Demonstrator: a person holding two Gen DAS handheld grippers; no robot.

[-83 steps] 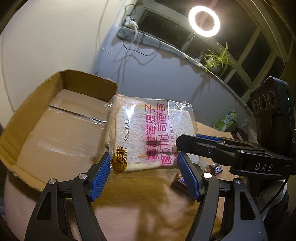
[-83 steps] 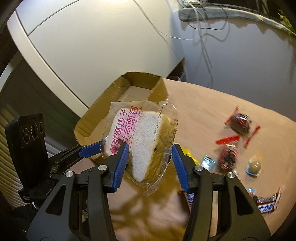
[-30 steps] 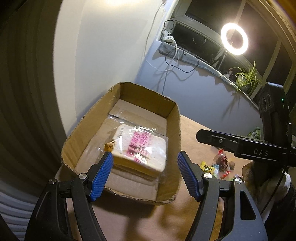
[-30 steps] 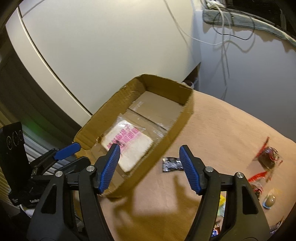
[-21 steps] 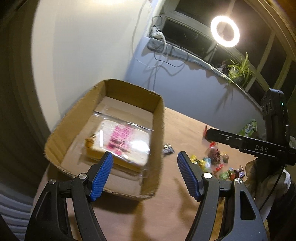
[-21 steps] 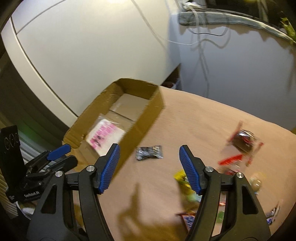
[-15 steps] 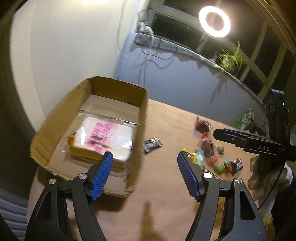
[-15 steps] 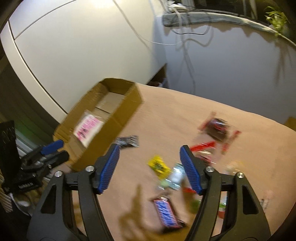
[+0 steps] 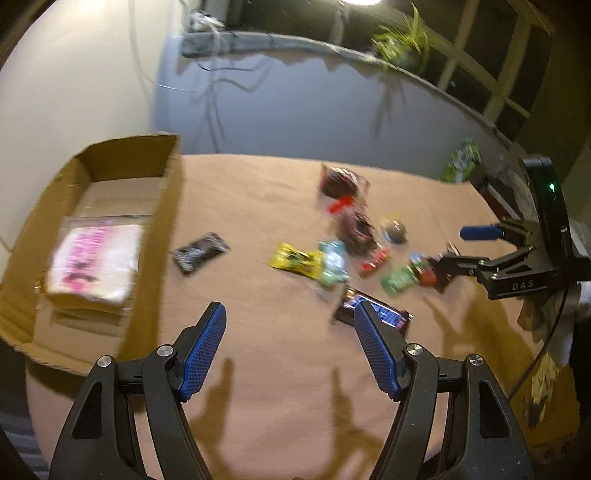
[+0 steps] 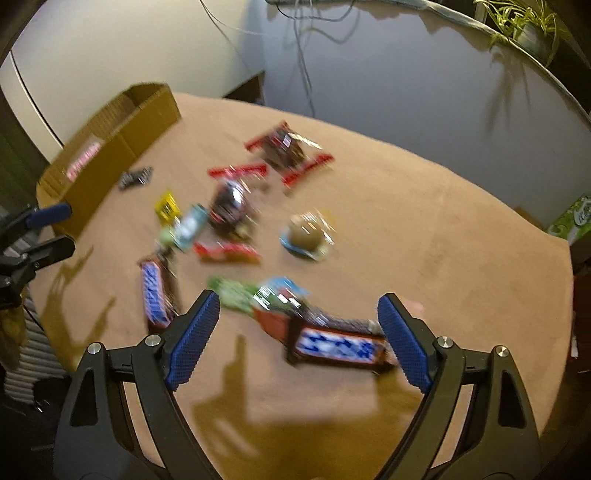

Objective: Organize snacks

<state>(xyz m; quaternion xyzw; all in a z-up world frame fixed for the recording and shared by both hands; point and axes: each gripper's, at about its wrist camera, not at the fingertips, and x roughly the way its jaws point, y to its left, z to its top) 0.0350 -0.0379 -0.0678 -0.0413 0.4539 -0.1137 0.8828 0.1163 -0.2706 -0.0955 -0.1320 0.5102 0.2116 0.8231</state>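
A cardboard box (image 9: 162,192) (image 10: 110,147) stands at the table's left and holds a bread pack (image 9: 96,258) with pink print. Loose snacks lie mid-table: a black packet (image 9: 199,253), a yellow packet (image 9: 295,258), red-black packets (image 10: 288,151), a round egg-like snack (image 10: 306,232) and a chocolate bar (image 10: 157,291). My left gripper (image 9: 289,314) is open over bare cloth, with nothing between its fingers. My right gripper (image 10: 298,301) hovers with its jaws opening. A second chocolate bar (image 10: 338,345) lies on the table between them, and the pads do not touch it.
The round table (image 10: 443,229) has a tan cloth, and its edge runs close on the right. A green box (image 9: 461,162) stands at the far right edge. A grey wall with hanging cables and a potted plant (image 10: 524,26) lies behind.
Both grippers swung away from the box and over to the snack pile. The right jaws widened. The bread pack, held 2.8 s ago, lies in the box.
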